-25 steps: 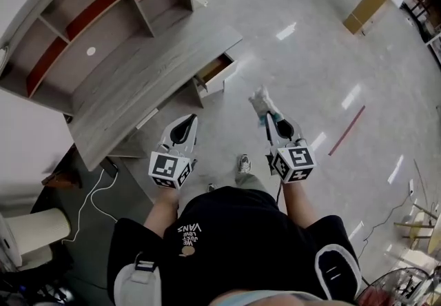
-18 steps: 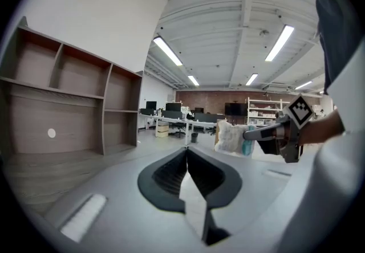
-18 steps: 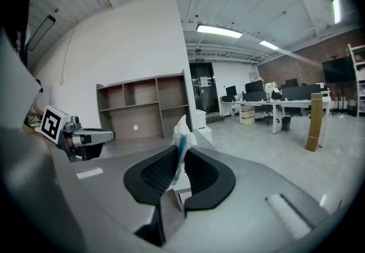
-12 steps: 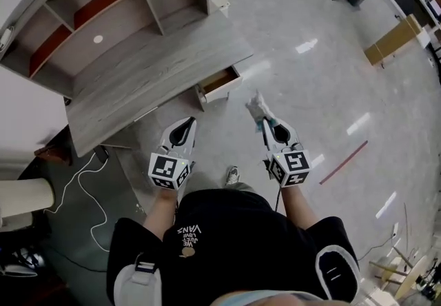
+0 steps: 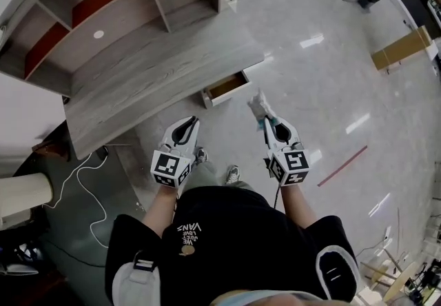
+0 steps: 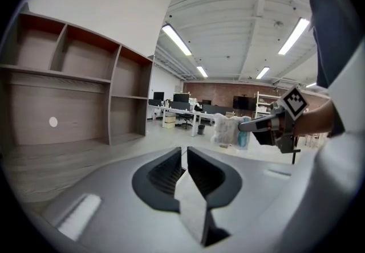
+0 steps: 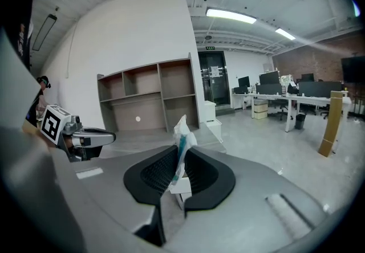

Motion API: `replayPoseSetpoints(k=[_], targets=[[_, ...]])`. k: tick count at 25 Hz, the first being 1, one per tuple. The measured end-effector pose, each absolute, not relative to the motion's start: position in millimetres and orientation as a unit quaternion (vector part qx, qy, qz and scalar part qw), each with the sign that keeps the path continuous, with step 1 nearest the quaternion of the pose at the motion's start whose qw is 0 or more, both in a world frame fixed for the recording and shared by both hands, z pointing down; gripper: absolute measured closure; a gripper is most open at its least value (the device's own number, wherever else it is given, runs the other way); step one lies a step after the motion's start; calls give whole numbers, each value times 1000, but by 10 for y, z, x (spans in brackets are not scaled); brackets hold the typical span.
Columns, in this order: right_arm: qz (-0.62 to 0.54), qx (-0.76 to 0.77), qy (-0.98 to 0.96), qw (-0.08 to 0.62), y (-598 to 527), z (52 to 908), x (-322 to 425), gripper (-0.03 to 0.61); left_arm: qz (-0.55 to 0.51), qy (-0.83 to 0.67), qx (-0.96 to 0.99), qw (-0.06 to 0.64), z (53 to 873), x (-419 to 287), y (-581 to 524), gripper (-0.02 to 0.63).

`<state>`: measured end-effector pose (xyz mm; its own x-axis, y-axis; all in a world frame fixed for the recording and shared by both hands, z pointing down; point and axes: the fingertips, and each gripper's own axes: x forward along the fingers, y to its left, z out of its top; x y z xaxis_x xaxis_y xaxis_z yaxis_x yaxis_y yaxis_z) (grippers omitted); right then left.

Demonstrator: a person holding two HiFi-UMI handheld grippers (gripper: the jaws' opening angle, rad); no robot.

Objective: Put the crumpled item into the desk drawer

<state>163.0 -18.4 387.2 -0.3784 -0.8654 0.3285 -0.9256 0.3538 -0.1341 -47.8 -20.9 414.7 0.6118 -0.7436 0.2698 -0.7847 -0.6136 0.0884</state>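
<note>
Jaws, right gripper (image 7: 181, 158): clamped on the item (image 7: 183, 127).
Jaws, left gripper (image 6: 185, 160): together.
Drawer (image 5: 229, 96): pulled open under the surface (image 5: 138, 84), pale wood showing inside.
Item: white, crumpled, with a teal streak; held above the floor (image 5: 324, 77), near the drawer but apart from it.

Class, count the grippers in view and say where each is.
2. Left gripper, shut and empty, by the desk's front edge; right gripper, holding the crumpled item, near the open drawer.
</note>
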Motion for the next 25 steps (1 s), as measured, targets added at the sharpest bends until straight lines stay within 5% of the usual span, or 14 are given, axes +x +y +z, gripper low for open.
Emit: replayPoseSetpoints(k=[25], targets=[[174,621,-751,144,-803,4340,1274,538,172,-228,949,133,4951,-313,-819,543]])
